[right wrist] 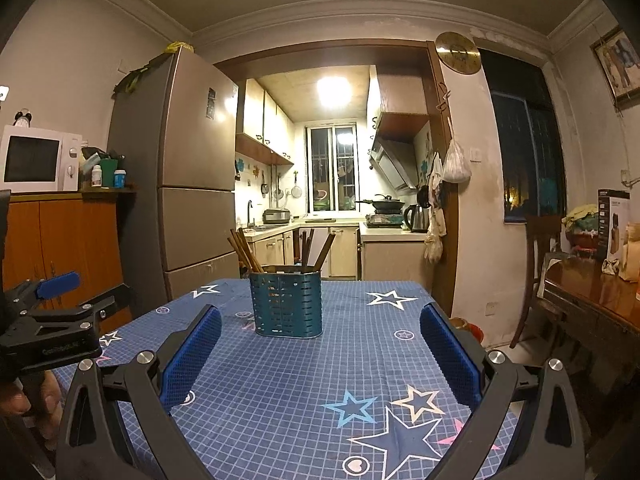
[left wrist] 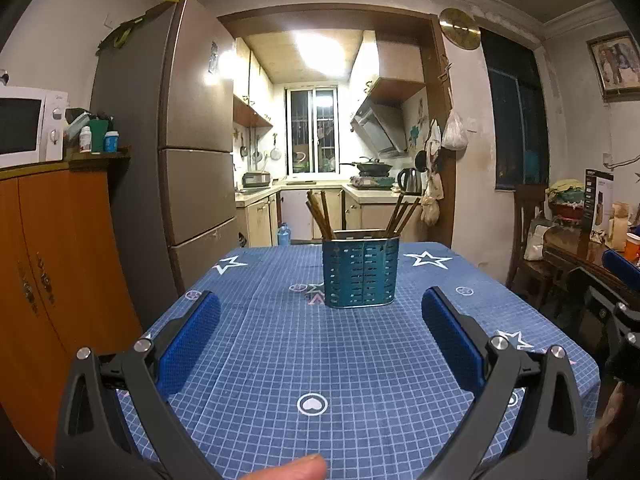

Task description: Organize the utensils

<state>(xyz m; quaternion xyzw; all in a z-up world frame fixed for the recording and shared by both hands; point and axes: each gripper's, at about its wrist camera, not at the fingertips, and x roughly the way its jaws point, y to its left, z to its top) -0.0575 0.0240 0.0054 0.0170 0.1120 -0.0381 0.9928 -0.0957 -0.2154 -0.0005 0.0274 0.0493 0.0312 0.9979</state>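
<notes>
A blue perforated metal utensil holder (left wrist: 361,271) stands upright on the blue checked tablecloth (left wrist: 304,352), past the middle of the table. Several brown chopsticks (left wrist: 320,214) stick up from its left and right compartments. It also shows in the right wrist view (right wrist: 286,305) with its chopsticks (right wrist: 246,251). My left gripper (left wrist: 320,308) is open and empty, held above the cloth short of the holder. My right gripper (right wrist: 320,320) is open and empty, also short of the holder. The left gripper's side shows at the left edge of the right wrist view (right wrist: 52,320).
A tall grey fridge (left wrist: 180,140) and an orange cabinet (left wrist: 48,264) with a microwave (left wrist: 28,124) stand to the left. A wooden chair (right wrist: 540,264) and a cluttered dark table (right wrist: 592,296) are on the right. The kitchen lies behind the table.
</notes>
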